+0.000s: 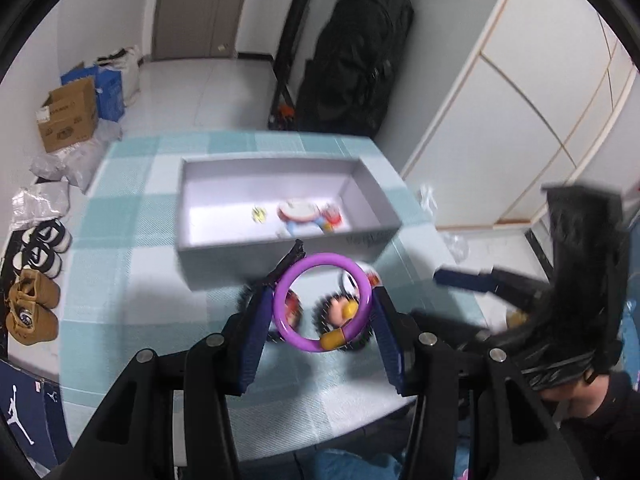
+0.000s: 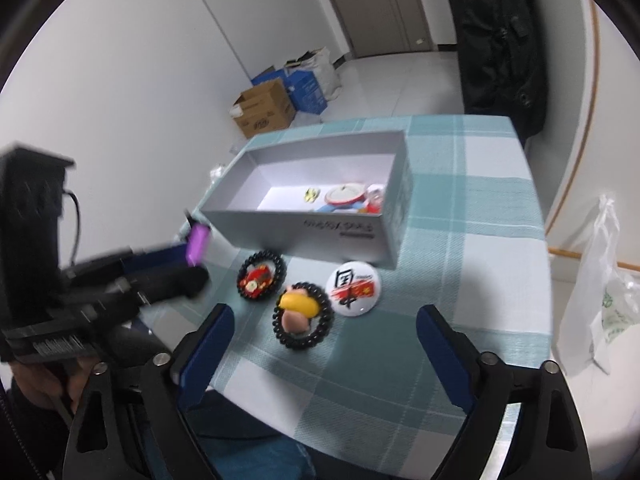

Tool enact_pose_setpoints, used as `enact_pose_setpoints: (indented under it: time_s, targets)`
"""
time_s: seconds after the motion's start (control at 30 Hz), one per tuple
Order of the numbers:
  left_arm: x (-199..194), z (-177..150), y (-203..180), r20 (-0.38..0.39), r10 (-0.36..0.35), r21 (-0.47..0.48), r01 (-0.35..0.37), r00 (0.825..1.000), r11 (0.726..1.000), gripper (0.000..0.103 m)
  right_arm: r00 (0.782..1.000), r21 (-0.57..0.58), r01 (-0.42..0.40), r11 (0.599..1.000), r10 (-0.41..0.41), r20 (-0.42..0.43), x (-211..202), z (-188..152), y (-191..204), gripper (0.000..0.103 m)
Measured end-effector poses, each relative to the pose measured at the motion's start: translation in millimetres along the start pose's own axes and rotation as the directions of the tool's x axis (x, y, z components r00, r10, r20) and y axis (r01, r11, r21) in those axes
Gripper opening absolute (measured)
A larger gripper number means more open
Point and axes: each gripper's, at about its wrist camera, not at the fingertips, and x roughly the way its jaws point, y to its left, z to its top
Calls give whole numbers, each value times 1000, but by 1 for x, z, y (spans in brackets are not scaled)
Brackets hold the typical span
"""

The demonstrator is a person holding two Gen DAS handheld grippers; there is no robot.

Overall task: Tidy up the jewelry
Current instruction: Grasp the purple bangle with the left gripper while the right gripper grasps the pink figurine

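Left gripper [image 1: 322,304]: my pads are clamped on the purple bangle [image 1: 320,302], holding it up off the table, just short of the box.
Right gripper [image 2: 322,344]: fingers spread wide, nothing in them, hanging over the near table edge.
Bead bracelets: two black ones on the cloth, one [image 2: 261,275] ringed around a red charm, the other [image 2: 303,315] around a yellow and pink piece.
Badge [image 2: 353,288]: white, round, just right of those bracelets.
Box [image 2: 296,226]: grey, open, behind them, with a few small colourful bits at its right end.
Table [image 2: 480,248]: teal check cloth.
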Motion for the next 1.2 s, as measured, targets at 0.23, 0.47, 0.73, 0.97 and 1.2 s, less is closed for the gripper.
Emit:
enact_pose_setpoints:
  time_s: [0.23,0.47,0.73,0.97,1.2]
  targets:
    - [-13,15,23,76,41,-47,-38,996,998,44,999,-41,6,999,-8,-52,22,0,15,63]
    - [-18,16,35,84,57,-87,-49,995,995,44,996,-127,40,991,-50,-76,41,1,34,52]
    - [-19,17,41,80,61,-101,-53,995,993,44,982,-233,140,962,-165,-95,61,-1,48,26]
    - [-18,18,43,72,50,-108,-42,996,993,44,981,-235,153,960,-177,-84,59,1,46,25]
    - [-18,19,44,69,51,-117,-43,996,992,44,988,-208,127,970,-143,-63,50,4,43,25]
